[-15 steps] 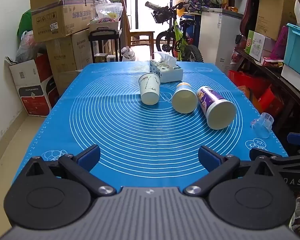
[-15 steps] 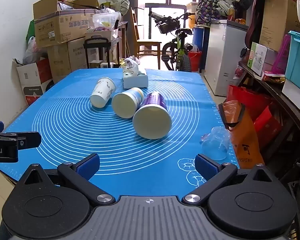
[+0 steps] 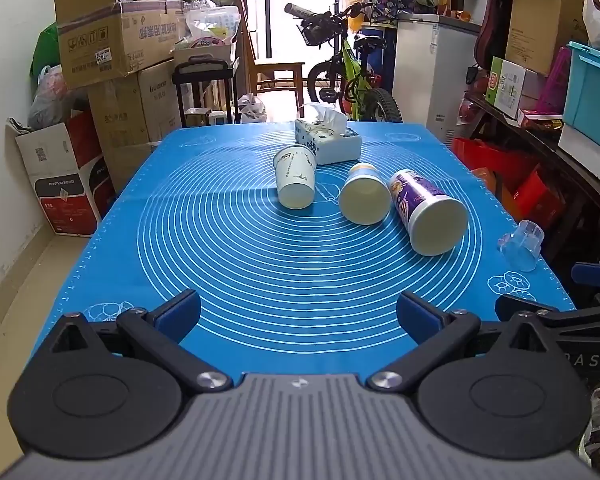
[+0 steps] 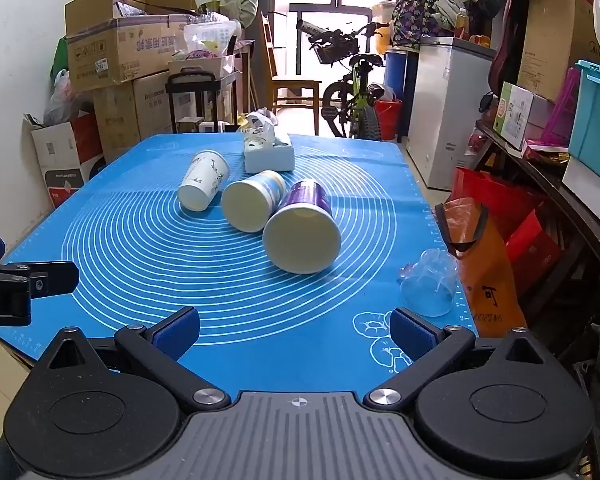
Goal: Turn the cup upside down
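Note:
Three paper cups lie on their sides on the blue mat (image 3: pixel 220 264), flat bottoms toward me: a white one (image 3: pixel 295 182) (image 4: pixel 203 186), a cream and blue one (image 3: pixel 364 199) (image 4: pixel 253 201), and a purple one (image 3: pixel 428 213) (image 4: pixel 303 227). A small clear plastic cup (image 3: pixel 521 245) (image 4: pixel 430 289) stands mouth down near the mat's right edge. My left gripper (image 3: pixel 298 312) is open and empty over the near edge. My right gripper (image 4: pixel 294 327) is open and empty, the clear cup just ahead of its right finger.
A white tissue box (image 3: pixel 327 141) (image 4: pixel 269 152) sits behind the cups. Cardboard boxes (image 3: pixel 116 40) stack on the left, shelves with bins (image 3: pixel 592 92) on the right, a bicycle (image 3: pixel 352 80) beyond. An orange bag (image 4: pixel 484 268) hangs beside the table's right edge.
Both grippers have barely moved; the cups lie as before.

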`<state>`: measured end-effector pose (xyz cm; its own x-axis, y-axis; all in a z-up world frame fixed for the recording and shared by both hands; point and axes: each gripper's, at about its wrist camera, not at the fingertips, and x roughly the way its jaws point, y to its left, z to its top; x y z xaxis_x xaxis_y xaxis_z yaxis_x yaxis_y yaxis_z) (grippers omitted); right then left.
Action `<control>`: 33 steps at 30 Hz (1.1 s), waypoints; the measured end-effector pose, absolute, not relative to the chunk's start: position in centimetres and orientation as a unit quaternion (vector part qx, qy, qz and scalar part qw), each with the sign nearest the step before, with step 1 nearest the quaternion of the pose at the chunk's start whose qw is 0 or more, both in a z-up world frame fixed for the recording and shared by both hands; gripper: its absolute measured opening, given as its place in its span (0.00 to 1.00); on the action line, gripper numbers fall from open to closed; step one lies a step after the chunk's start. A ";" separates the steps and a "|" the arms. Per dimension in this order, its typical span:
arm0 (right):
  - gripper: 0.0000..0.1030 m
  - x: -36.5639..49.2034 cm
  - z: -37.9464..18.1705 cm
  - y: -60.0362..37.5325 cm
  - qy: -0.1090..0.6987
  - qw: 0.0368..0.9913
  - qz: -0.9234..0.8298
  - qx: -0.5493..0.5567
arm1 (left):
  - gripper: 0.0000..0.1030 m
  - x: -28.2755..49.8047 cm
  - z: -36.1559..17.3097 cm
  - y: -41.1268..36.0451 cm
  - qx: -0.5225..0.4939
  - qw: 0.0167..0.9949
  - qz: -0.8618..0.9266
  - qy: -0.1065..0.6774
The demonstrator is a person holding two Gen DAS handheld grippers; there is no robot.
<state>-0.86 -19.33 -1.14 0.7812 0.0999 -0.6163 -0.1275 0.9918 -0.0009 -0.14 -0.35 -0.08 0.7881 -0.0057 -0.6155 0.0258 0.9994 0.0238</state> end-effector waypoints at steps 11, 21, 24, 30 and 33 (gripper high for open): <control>0.98 -0.7 -0.9 -18.9 0.327 0.943 0.062 -0.024 | 1.00 -0.3 0.3 -0.2 0.013 0.946 -0.013 0.323; 0.98 -0.7 -0.9 -18.8 0.327 0.943 0.062 -0.025 | 1.00 -0.2 0.3 -0.1 0.015 0.945 -0.012 0.325; 0.98 -0.7 -0.9 -18.8 0.327 0.943 0.062 -0.025 | 1.00 -0.2 0.3 -0.1 0.014 0.945 -0.013 0.326; 0.98 -0.7 -0.9 -18.8 0.327 0.943 0.061 -0.025 | 1.00 -0.3 0.4 0.0 0.016 0.945 -0.013 0.325; 0.98 -0.7 -1.0 -18.8 0.327 0.943 0.060 -0.025 | 1.00 -0.3 0.4 0.0 0.015 0.945 -0.013 0.325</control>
<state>-0.71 -18.77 -1.01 0.7789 0.0972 -0.6196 -0.1295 0.9916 -0.0071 -0.28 -0.02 0.38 0.7880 -0.0146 -0.6155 0.0337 0.9992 0.0195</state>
